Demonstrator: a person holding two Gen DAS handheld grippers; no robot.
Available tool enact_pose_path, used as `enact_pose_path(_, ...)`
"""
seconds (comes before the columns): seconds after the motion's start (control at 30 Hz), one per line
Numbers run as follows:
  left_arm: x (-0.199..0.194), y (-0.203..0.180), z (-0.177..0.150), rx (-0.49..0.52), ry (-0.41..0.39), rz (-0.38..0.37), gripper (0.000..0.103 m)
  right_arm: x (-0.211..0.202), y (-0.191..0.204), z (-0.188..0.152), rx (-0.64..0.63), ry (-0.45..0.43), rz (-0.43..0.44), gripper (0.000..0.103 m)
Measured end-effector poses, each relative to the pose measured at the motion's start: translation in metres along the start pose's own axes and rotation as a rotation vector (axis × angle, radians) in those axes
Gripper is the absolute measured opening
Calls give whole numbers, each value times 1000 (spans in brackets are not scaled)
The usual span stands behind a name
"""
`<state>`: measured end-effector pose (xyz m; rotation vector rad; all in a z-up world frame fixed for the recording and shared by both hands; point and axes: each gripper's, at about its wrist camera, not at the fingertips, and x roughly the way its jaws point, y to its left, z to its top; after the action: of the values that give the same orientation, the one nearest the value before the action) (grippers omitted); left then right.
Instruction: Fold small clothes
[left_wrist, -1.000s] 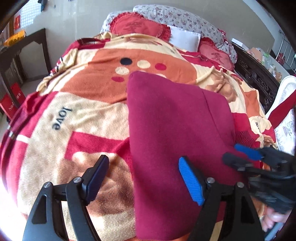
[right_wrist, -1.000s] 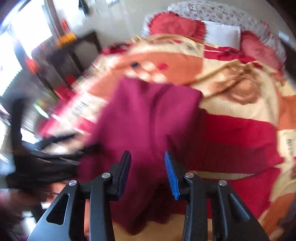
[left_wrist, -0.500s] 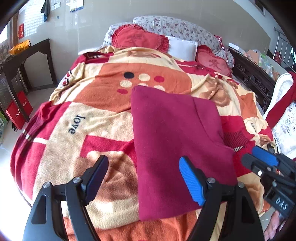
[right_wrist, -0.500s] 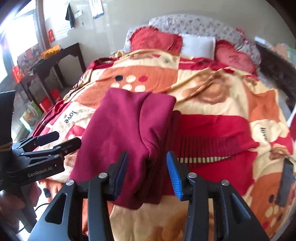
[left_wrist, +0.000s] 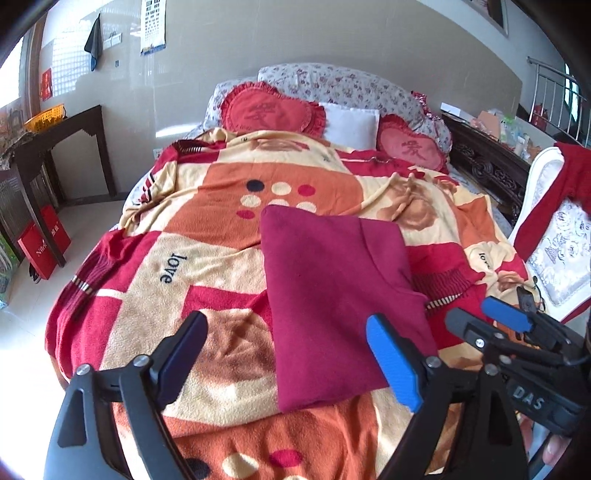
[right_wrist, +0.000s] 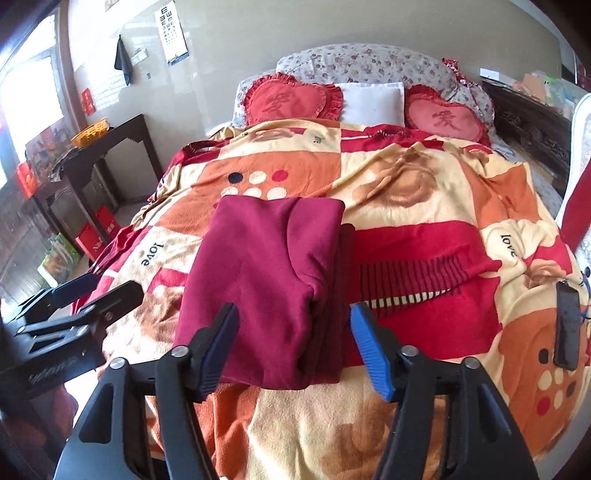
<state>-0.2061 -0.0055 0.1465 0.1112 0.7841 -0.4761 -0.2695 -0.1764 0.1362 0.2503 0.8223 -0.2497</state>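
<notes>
A folded maroon garment (left_wrist: 332, 295) (right_wrist: 266, 280) lies flat on the patterned blanket (left_wrist: 207, 229) (right_wrist: 424, 206) near the foot of the bed. My left gripper (left_wrist: 291, 354) hangs above and short of it, its jaws still opening wide, nothing between them. My right gripper (right_wrist: 293, 343) is also raised off the cloth with jaws opening and nothing gripped. In the left wrist view the right gripper (left_wrist: 491, 325) shows at the lower right; in the right wrist view the left gripper (right_wrist: 92, 291) shows at the left edge.
Heart-shaped red cushions (left_wrist: 273, 110) and a white pillow (right_wrist: 369, 99) lie at the head of the bed. A dark phone (right_wrist: 565, 325) rests on the blanket at right. A dark side table (left_wrist: 55, 140) stands left, a white chair (left_wrist: 546, 236) with red clothing right.
Both grippers have drawn back and up from the maroon garment, so more of the bed shows. The right gripper's jaws have spread apart; the left jaws widened slightly. The garment stays folded on the blanket.
</notes>
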Motion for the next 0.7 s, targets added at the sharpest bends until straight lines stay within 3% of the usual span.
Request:
enact_pose_path(0.1,-9,-1,-1,-1,-25,-7,98,-2,3,2,-4,8,-3,46)
enact_pose_path(0.7,-11,14,1,-33,-23,-3,98,-10,7,4,-16,-37,-17,46)
